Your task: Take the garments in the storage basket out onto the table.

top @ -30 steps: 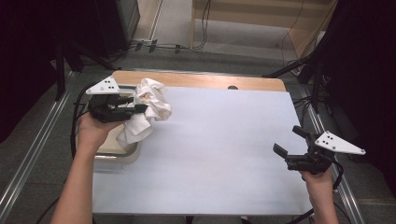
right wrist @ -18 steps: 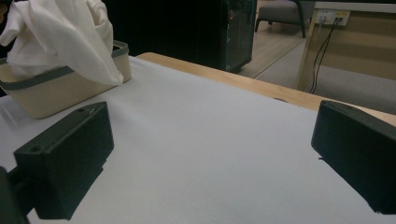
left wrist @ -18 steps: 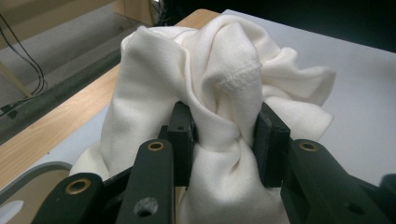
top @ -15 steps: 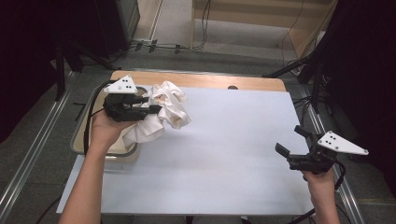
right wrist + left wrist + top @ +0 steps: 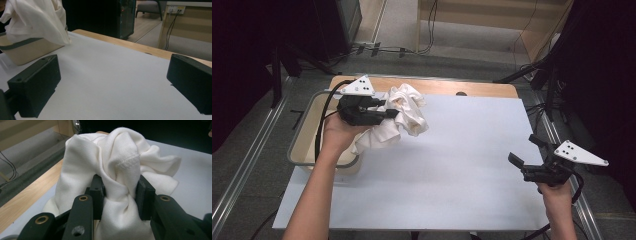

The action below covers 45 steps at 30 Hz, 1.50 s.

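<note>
Two grippers here: the left gripper (image 5: 394, 111) has its jaws clamped on a bunched white cloth (image 5: 404, 115), lifted off the table beside the beige bin (image 5: 307, 131) at the left edge of the white tabletop (image 5: 462, 170). Meanwhile the right gripper (image 5: 523, 152) hovers near the right edge, jaws wide apart, nothing between them.

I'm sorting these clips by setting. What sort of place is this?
Probably a lab or workshop set up for recording, not a home. A table under a plain white sheet stands among metal floor rails, loose cables and dark screens, and the left gripper holds a white cloth.
</note>
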{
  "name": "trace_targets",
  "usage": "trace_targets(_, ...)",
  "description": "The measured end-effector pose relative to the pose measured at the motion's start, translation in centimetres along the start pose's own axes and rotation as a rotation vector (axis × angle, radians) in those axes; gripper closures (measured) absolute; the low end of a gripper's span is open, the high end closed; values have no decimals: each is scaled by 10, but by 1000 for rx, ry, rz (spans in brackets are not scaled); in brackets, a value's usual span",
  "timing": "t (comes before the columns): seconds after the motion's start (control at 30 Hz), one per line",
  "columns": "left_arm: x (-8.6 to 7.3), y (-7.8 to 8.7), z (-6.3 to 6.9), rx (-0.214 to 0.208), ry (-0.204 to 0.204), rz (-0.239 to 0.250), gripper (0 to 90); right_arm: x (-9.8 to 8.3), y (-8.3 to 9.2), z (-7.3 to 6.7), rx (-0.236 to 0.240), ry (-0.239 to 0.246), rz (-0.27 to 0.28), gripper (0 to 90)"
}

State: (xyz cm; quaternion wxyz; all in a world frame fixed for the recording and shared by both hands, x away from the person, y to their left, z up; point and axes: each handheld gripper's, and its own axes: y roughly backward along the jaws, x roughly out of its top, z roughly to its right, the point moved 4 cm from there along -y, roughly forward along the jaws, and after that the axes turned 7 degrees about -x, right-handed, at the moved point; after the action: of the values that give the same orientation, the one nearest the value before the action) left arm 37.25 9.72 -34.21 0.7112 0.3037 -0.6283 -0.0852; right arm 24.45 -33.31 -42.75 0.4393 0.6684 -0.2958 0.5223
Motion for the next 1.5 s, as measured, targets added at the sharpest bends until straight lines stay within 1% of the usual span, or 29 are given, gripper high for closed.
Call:
trace_targets(0.2,10,-14,3,-16,-13,-5,658,0,1,2,-2,-2,5,0)
trace_targets(0.3,13,-20,4,-23,-15,2,658,0,2,3,-1,-8,5,0)
trace_targets(0.5,18,-32,5,-32,-20,0,658,-1,3,6,-6,-18,4,0)
trace_targets(0.63,19,-38,5,-36,-15,-2,658,-1,3,7,-7,-24,4,0)
trace_targets(0.73,20,-42,5,-38,-15,6,658,-1,3,8,-7,-23,6,0)
trace_targets(0.9,22,-52,8,-40,-21,9,658,-2,3,8,-7,-26,5,0)
trace_targets(0.97,22,-56,9,-46,-25,5,658,-2,3,9,-5,-25,5,0)
trace_targets(1.13,23,-70,11,-63,-21,14,658,-2,3,9,-4,-26,3,0)
trace_targets(1.4,22,-92,14,-83,-21,2,657,-2,4,10,-3,-29,5,0)
trace_targets(1.5,21,-100,15,-86,-26,-17,657,-2,4,10,0,-31,8,0)
